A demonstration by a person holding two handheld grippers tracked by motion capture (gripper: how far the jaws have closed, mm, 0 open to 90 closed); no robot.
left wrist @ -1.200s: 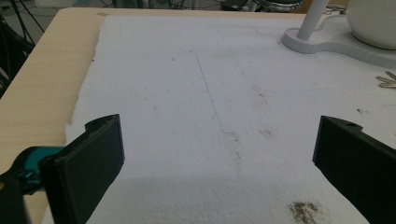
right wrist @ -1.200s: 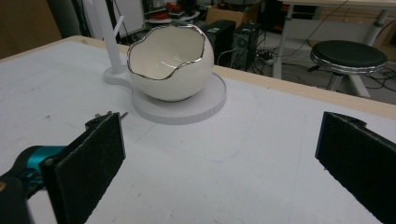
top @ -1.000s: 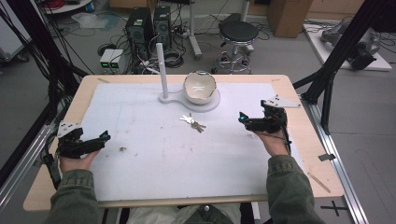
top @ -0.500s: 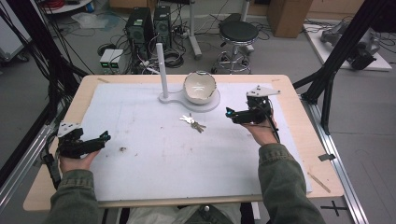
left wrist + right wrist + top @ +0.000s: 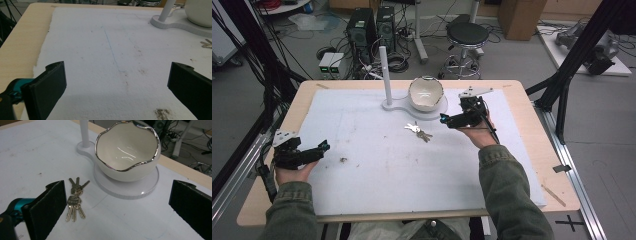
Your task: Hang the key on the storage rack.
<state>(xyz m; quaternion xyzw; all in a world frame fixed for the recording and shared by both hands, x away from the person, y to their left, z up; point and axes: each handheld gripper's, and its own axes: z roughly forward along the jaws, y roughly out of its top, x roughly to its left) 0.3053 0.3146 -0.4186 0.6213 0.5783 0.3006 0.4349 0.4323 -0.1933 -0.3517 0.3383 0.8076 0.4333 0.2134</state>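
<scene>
Near the bowl, flat keys look light and slippery; pinch the ring. Right gripper and left gripper gape, holding nothing.

High view overhead, faces forward-down; gripper views low, near; share bowl.

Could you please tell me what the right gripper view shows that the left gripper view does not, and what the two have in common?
The right gripper view alone looks into the glossy inside of the silver-rimmed bowl and takes in the whole bunch of keys, lying flat beside the bowl's round base. The left gripper view alone has the table's bare wooden edge and a faint blue line on the mat. Both share the white mat, the white post, and open jaws.
</scene>
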